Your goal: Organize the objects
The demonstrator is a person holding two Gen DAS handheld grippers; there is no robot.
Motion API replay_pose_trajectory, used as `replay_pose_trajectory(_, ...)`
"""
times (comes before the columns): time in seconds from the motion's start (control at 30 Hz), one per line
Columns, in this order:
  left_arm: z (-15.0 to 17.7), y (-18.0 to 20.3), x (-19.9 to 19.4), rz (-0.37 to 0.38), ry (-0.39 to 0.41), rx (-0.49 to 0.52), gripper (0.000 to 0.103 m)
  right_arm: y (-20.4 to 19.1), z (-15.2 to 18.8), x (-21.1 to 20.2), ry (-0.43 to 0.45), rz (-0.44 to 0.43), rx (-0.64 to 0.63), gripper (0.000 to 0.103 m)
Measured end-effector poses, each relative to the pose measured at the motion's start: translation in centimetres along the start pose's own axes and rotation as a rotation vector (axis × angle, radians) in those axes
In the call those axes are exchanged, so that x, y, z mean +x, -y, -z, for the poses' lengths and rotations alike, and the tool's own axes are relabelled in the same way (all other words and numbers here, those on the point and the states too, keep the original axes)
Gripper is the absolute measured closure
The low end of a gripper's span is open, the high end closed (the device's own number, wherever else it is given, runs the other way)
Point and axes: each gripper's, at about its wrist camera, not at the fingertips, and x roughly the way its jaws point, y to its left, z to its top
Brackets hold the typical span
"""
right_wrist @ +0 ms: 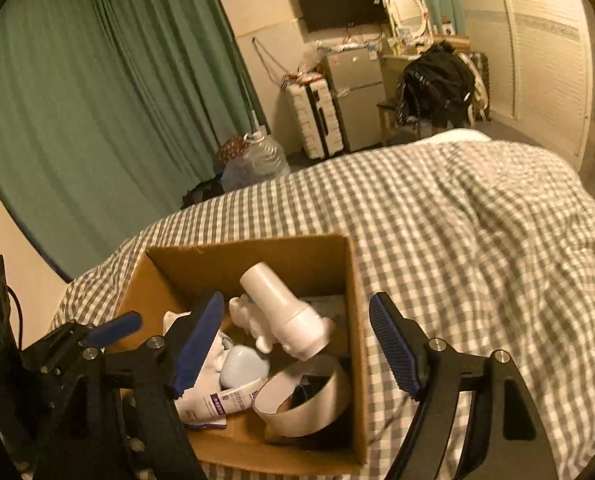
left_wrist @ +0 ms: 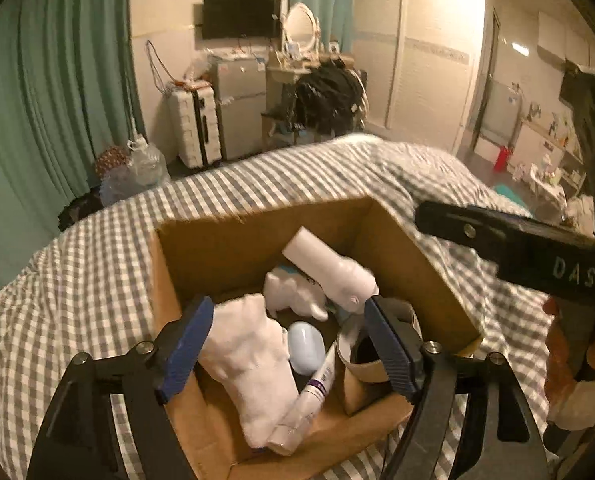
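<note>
Green curtains (right_wrist: 97,100), checkered bed (right_wrist: 457,220), white wardrobe (left_wrist: 429,48).

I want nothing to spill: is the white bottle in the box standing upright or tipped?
Tipped. The white bottle lies slanted across the other things in the cardboard box, its flat end raised toward the back wall.

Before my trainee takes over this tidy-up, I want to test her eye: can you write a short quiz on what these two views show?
1. True or false: the cardboard box sits on a checked bedcover.
2. Which lies in the box: (a) a white bottle, (b) a red mug, (c) a book?
3. Are the jaws of the left gripper and right gripper open or shut?

Key: 1 true; 2 a; 3 open, both empty, hovering over the box.
</note>
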Motion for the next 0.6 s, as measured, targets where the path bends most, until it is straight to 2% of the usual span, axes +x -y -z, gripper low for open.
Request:
replay_pose_trajectory(0.17,-0.7,-0.1,-3.0,-0.057,0.074,0.001,0.021,-0.8,-0.1,-3.1,0.071,0.034,-0.034,0.028)
replay_pose_trajectory(0.3,-1.0,-0.2,-6.9,-0.087,0.173,-0.034,0.009,-1.4,0.0,-6.3,0.151,0.054,-0.079,0.027)
replay_pose_trajectory(0.37,-1.0,-0.1,-8.9,-0.100,0.225,-0.042,0.009,-1.9,0.3,-8.2,0.202,0.076,-0.113,0.022)
replay_pose_trajectory(0.5,-0.8,0.1,-11.5,-0.129,0.288,-0.047,0.004,-2.3,0.8,-10.9,0.270,0.090,-0.148,0.018)
replay_pose_trajectory(0.6,-0.4,0.4,-12.5,-0.152,0.307,-0.056,0.002,-2.1,1.3,-12.4,0.320,0.094,-0.151,0.010)
